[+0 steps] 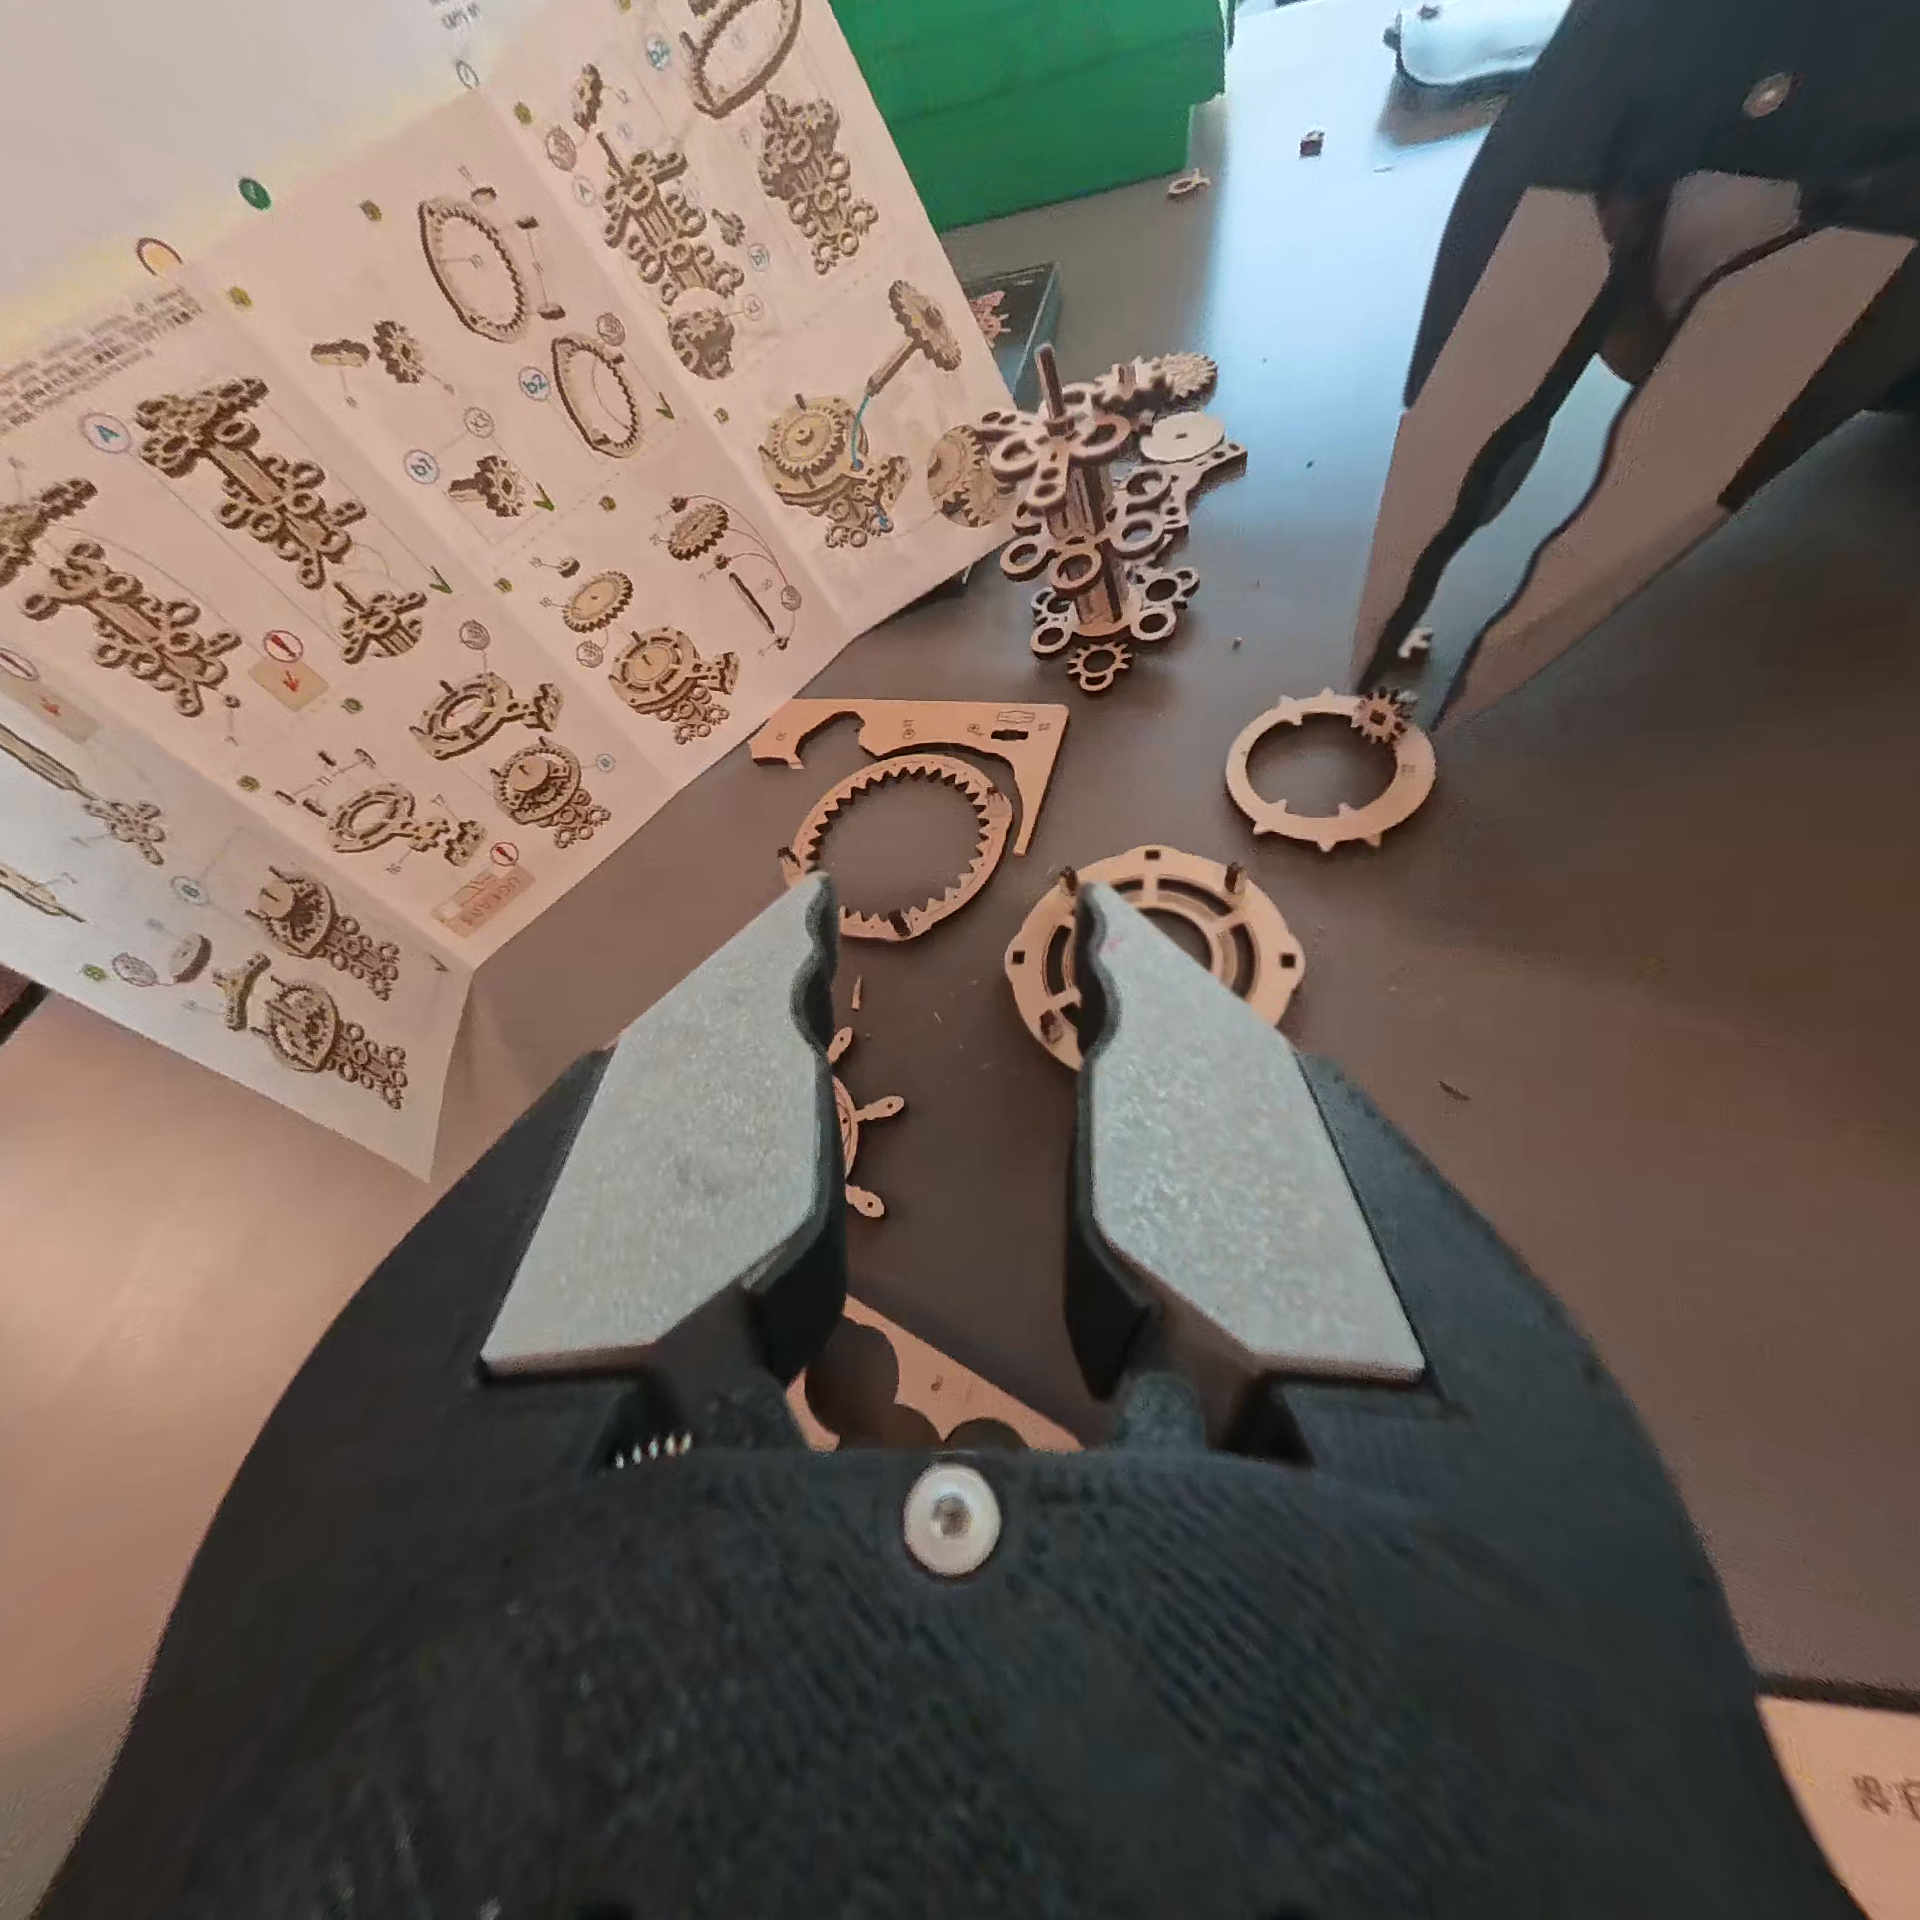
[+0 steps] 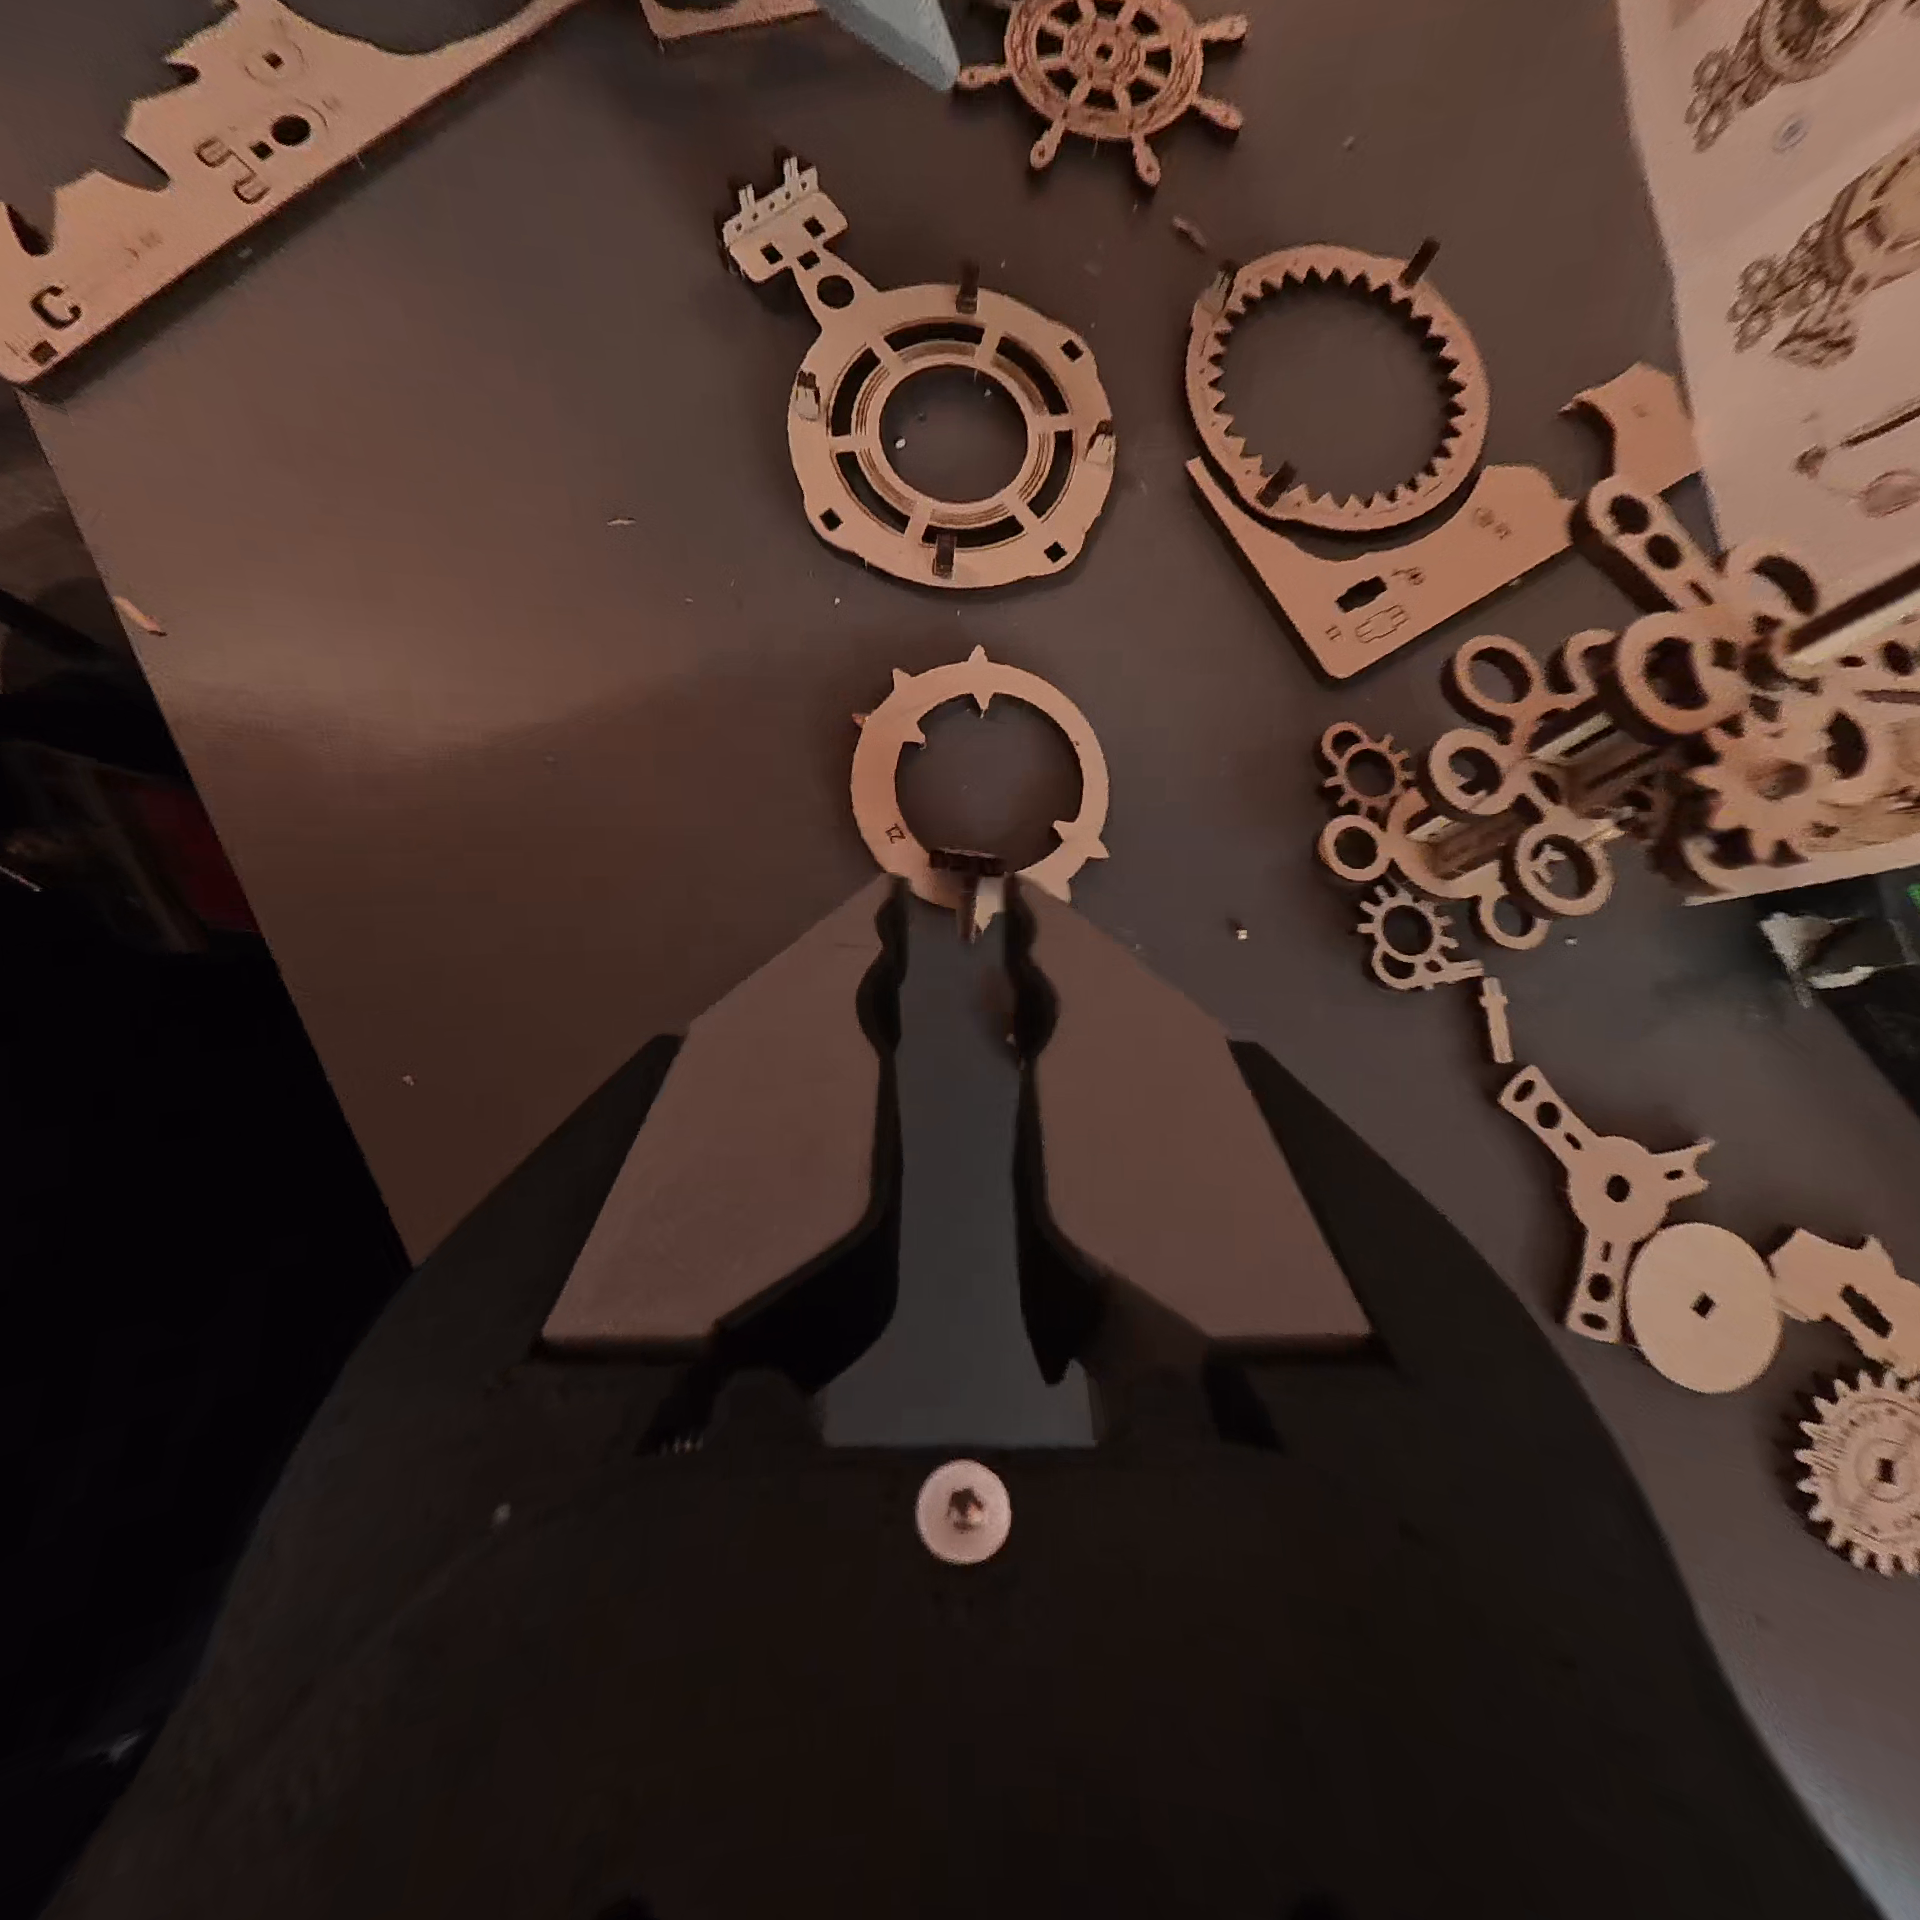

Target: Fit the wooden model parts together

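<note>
Spreading across the dark tabletop [image 2: 436,540] are laser-cut wooden model parts, with a folded instruction sheet [image 1: 343,540] standing propped toward its far left side and a green box [image 1: 1023,94] behind that at the far edge. Next in size, the part-built tower of looped pieces [image 1: 1091,520] stands upright just beside the sheet's right corner. A left-over offcut panel [image 2: 208,156] lies flat at the tabletop's left edge in the right wrist view. Near the middle lie three round parts, all apart from one another: the spoked round frame [image 2: 951,426] with upright pegs, the toothed inner-gear ring [image 2: 1340,395] resting on its offcut, and the spiked ring [image 2: 977,774]. A ship's wheel [image 2: 1107,73] lies beyond them.

The left gripper [image 1: 951,914] hovers above the table between the toothed ring and the spoked frame, fingers spread moderately with nothing between them. The right gripper [image 2: 956,899] is narrowed at the near rim of the spiked ring, where a tiny dark gear [image 2: 961,862] sits; whether its tips actually pinch that gear or its peg cannot be told.
</note>
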The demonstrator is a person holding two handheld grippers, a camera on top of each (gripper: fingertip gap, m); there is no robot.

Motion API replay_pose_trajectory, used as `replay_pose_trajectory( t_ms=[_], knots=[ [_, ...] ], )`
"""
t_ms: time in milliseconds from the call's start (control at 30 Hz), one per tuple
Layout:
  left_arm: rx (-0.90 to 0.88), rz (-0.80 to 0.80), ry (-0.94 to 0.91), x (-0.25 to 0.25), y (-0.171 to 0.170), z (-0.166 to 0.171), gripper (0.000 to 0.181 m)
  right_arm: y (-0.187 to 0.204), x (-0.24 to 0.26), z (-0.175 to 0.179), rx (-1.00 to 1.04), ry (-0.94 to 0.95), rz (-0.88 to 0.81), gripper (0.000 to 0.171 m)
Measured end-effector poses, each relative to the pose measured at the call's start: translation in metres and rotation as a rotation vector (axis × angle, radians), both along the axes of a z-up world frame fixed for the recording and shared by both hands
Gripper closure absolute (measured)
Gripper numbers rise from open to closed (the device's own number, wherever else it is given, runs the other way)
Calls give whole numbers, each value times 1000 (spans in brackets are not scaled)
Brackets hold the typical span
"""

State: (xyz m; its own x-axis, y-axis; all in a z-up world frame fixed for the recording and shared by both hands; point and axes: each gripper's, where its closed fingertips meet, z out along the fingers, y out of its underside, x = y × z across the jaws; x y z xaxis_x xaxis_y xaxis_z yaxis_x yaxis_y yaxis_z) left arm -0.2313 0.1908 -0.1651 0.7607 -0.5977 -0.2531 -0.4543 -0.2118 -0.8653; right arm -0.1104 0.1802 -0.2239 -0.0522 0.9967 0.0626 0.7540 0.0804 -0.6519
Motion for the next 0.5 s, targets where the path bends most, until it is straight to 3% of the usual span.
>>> replay_pose_trajectory(
  t_ms=[67,167,300,500],
  knots=[
    [-41,-37,-16,7,-5,-6,139,0,-1,-1,-4,16,1,171],
    [-60,-98,-2,23,-12,-13,140,2,0,1,-36,24,-24,171],
    [23,-132,110,34,-15,-18,141,0,-3,22,-97,110,-7,171],
    [217,-239,99,66,-25,4,159,-22,-22,55,-276,254,124,171]
  ],
)
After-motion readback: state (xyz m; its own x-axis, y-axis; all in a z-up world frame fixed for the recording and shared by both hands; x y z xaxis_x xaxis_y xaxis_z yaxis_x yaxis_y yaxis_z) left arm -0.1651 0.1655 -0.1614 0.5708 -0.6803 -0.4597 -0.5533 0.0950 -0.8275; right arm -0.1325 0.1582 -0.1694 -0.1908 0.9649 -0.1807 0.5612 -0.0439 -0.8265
